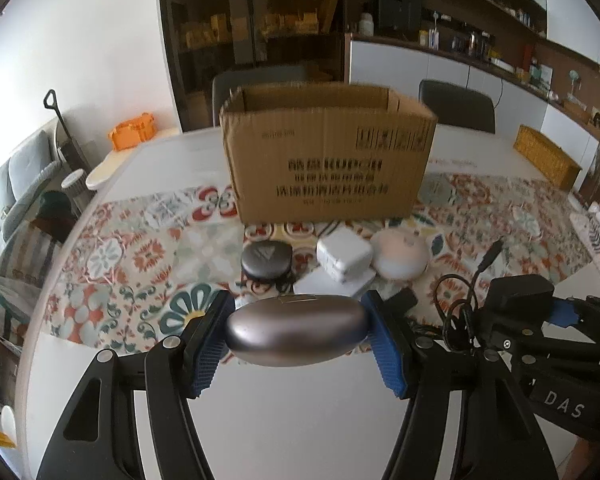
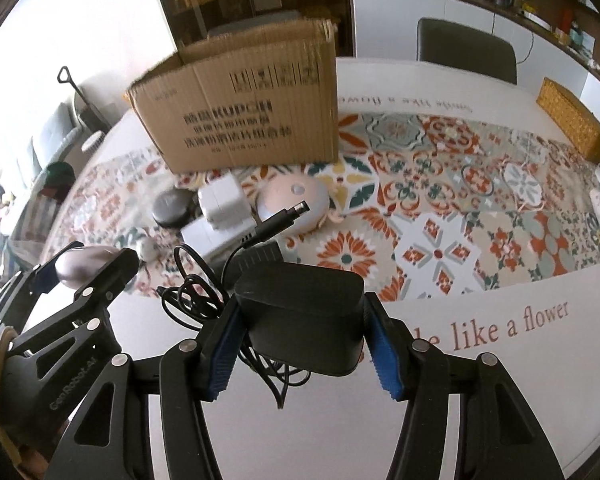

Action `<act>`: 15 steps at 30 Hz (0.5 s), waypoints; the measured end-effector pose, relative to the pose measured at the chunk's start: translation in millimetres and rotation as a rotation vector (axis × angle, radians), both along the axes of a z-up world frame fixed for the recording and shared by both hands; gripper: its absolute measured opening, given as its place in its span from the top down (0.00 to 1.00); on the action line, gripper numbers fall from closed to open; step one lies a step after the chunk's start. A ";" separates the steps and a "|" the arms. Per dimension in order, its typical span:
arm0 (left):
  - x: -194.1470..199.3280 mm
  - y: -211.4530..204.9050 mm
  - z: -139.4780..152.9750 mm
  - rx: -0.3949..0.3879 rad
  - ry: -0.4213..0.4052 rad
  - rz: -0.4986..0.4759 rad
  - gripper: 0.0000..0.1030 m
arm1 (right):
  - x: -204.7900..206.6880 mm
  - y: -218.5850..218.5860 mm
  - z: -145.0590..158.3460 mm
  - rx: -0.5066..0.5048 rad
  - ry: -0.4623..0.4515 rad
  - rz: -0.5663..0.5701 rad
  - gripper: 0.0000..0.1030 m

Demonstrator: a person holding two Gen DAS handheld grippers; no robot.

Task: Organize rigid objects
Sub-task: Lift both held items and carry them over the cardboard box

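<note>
My left gripper (image 1: pixel 298 332) is shut on a smooth grey oval case (image 1: pixel 296 330), held above the table's near edge; it also shows in the right wrist view (image 2: pixel 86 266). My right gripper (image 2: pixel 302 324) is shut on a black power adapter (image 2: pixel 304 316) whose tangled cable (image 2: pixel 196 296) and plug (image 2: pixel 284 220) hang off to its left; the adapter also shows in the left wrist view (image 1: pixel 516 300). An open cardboard box (image 1: pixel 328 152) stands upright behind a cluster: a black round case (image 1: pixel 266 260), a white charger (image 1: pixel 344 258) and a pale round device (image 1: pixel 400 252).
A patterned table runner (image 2: pixel 460 216) covers the middle of the white table (image 2: pixel 460 392). A woven yellow basket (image 2: pixel 572 120) sits at the far right edge. Two dark chairs (image 1: pixel 456 106) stand behind the table. A sofa (image 1: pixel 8 184) lies to the left.
</note>
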State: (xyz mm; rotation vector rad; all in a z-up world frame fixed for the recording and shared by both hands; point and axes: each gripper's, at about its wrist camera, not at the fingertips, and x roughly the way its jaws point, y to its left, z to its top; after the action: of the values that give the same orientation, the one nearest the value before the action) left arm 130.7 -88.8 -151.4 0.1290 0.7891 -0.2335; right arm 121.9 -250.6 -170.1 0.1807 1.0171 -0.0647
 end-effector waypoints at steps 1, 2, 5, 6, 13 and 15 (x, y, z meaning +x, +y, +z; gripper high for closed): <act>-0.4 -0.1 4.1 -0.002 -0.008 0.000 0.37 | -0.5 0.1 4.8 0.000 -0.011 0.001 0.44; -0.9 0.1 8.7 -0.005 -0.016 -0.001 0.37 | -0.7 0.2 9.5 0.000 -0.021 0.002 0.44; -2.5 0.6 22.6 -0.010 -0.048 -0.003 0.37 | -1.4 0.5 22.1 0.000 -0.050 0.009 0.44; -3.8 0.8 28.0 -0.009 -0.060 -0.005 0.37 | -0.8 0.7 25.9 0.000 -0.059 0.010 0.44; -5.8 4.3 57.6 -0.037 -0.140 0.014 0.37 | 0.1 2.7 59.7 -0.001 -0.132 0.020 0.44; -5.4 4.6 68.2 -0.047 -0.158 0.014 0.37 | 0.5 2.6 71.5 -0.001 -0.161 0.019 0.44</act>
State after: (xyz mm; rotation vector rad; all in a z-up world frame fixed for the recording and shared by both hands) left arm 125.3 -84.2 -83.2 0.0962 0.6265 -0.2251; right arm 122.4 -248.0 -98.7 0.1721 0.8578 -0.0329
